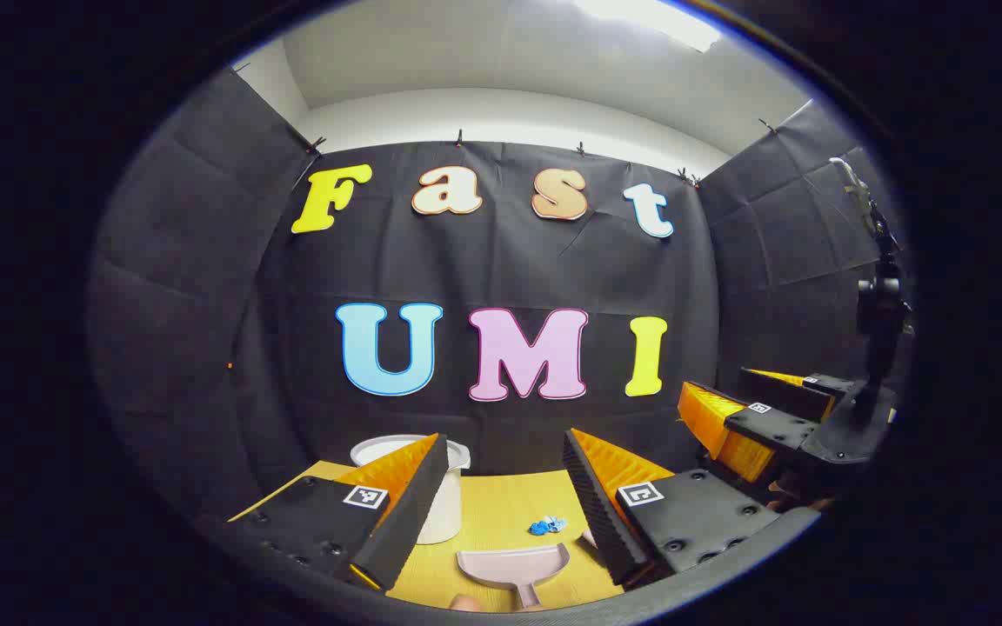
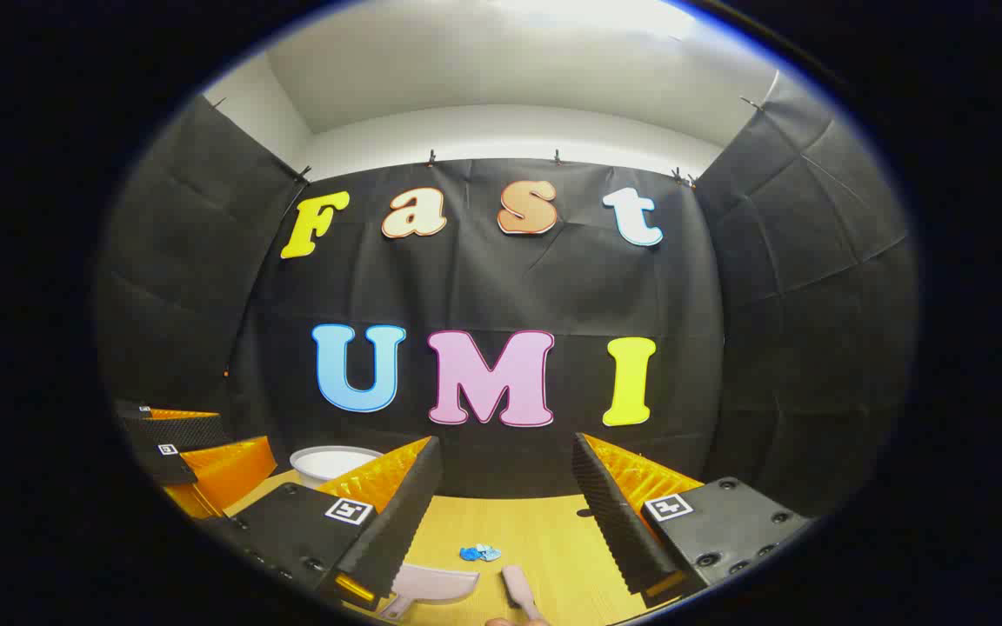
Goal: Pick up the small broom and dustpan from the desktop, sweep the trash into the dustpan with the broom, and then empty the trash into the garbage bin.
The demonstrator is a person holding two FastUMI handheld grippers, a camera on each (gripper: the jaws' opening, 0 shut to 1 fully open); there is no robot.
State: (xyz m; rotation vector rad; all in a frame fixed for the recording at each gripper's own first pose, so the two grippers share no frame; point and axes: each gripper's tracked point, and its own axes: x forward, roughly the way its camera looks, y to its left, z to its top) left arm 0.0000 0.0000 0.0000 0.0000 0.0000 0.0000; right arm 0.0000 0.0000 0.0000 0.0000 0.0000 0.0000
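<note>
A pale pink dustpan (image 1: 514, 563) lies on the yellow desktop (image 1: 501, 513), low in the left gripper view, its handle toward me. A small blue scrap of trash (image 1: 547, 525) sits just beyond it. My left gripper (image 1: 504, 452) hangs open above them, holding nothing. In the right gripper view the dustpan (image 2: 431, 584) lies at the bottom, the pink broom (image 2: 518, 593) next to it on the right, and the blue trash (image 2: 480, 552) behind both. My right gripper (image 2: 506, 456) is open and empty above the desk.
A white garbage bin (image 1: 449, 513) stands at the back left of the desk, partly behind my left finger; the bin (image 2: 331, 461) also appears in the right gripper view. The other gripper (image 1: 753, 417) is at my right. A black stand (image 1: 879, 313) rises at the far right.
</note>
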